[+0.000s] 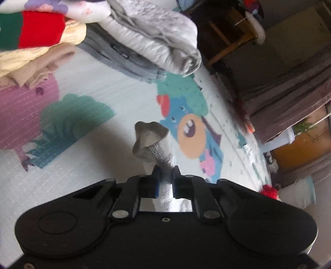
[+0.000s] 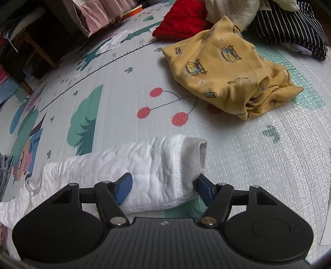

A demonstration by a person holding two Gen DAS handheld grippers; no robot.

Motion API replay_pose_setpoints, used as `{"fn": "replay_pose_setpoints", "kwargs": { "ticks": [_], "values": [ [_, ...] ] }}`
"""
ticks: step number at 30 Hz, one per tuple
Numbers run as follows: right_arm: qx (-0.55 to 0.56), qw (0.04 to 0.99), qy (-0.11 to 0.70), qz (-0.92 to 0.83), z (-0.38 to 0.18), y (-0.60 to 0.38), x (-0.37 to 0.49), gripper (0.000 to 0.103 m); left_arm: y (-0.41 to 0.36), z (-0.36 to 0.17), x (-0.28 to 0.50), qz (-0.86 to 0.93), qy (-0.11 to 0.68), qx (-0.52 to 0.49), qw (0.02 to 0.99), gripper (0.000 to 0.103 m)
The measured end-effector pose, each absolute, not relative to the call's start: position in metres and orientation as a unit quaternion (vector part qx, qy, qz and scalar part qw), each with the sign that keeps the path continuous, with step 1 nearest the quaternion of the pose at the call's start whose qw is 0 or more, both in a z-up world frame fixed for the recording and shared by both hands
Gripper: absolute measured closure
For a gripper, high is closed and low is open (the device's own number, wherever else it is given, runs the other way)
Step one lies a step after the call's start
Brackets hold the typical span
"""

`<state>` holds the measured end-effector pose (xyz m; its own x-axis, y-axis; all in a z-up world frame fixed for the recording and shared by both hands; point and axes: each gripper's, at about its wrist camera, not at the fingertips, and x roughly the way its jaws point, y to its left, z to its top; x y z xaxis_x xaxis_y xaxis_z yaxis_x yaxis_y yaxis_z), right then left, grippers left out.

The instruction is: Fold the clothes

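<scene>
Pinching a bunched strip of white quilted garment (image 1: 154,144), the left gripper (image 1: 165,173) has its blue-padded jaws pressed almost together on the cloth, whose grey-lined cuff flares open just above the fingertips at the centre of the left wrist view. Behind it, the pale cartoon-printed foam play mat (image 1: 103,93) fills the middle of the frame, with a folded stack of grey and white clothes (image 1: 155,41) at the upper centre and a cream knitted sweater (image 1: 31,62) with a red and green garment (image 1: 37,29) at the upper left. Dark wooden furniture and mauve drapery fill the right edge.

In the right wrist view, the same white quilted garment (image 2: 144,163) lies as a long roll across the lower middle, its grey-lined cuff end toward the right. The right gripper (image 2: 163,184) stands spread wide, one blue pad on either side of the roll near the stitched hem; whether the pads press the fabric I cannot tell. A crumpled yellow garment with small car prints (image 2: 227,72) lies on the mat at the upper right, well apart from the roll. Beyond it sit a red knitted garment (image 2: 182,18) and a navy pinstriped garment (image 2: 289,27) along the top edge.
</scene>
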<state>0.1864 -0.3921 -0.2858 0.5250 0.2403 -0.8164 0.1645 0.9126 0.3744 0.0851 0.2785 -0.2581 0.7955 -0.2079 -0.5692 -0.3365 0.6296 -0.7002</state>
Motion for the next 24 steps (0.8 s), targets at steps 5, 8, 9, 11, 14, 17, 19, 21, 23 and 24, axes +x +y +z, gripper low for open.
{"fn": "replay_pose_setpoints", "kwargs": {
  "ticks": [5,8,9,11,14,17,19,21,23,24],
  "values": [
    [0.203,0.851,0.484,0.029,-0.285,-0.392,0.188,0.036,0.234,-0.221,0.1,-0.045,0.304,-0.356,0.883,0.095],
    [0.207,0.85,0.484,0.029,-0.285,-0.393,0.188,0.038,0.197,-0.197,0.114,-0.106,0.287,-0.279,0.91,0.096],
    [0.209,0.85,0.483,0.029,-0.285,-0.394,0.188,0.038,0.182,-0.192,0.118,-0.128,0.287,-0.245,0.917,0.095],
    [0.207,0.85,0.484,0.031,-0.285,-0.394,0.188,0.038,0.15,-0.188,0.125,-0.171,0.287,-0.183,0.925,0.095],
    [0.206,0.849,0.485,0.033,-0.285,-0.394,0.188,0.038,0.107,-0.197,0.138,-0.22,0.3,-0.111,0.921,0.095],
    [0.206,0.849,0.486,0.036,-0.285,-0.395,0.188,0.038,0.063,-0.216,0.144,-0.256,0.313,-0.003,0.915,0.095],
    [0.207,0.849,0.485,0.039,-0.285,-0.396,0.188,0.038,0.04,-0.232,0.148,-0.272,0.327,0.04,0.904,0.095],
    [0.209,0.849,0.484,0.041,-0.286,-0.396,0.188,0.038,0.022,-0.25,0.154,-0.282,0.344,0.065,0.893,0.095],
    [0.21,0.848,0.484,0.042,-0.287,-0.397,0.188,0.039,0.009,-0.266,0.16,-0.284,0.359,0.086,0.885,0.095],
    [0.211,0.848,0.484,0.042,-0.287,-0.397,0.187,0.039,0.003,-0.272,0.162,-0.282,0.363,0.094,0.883,0.095]
  ]
}}
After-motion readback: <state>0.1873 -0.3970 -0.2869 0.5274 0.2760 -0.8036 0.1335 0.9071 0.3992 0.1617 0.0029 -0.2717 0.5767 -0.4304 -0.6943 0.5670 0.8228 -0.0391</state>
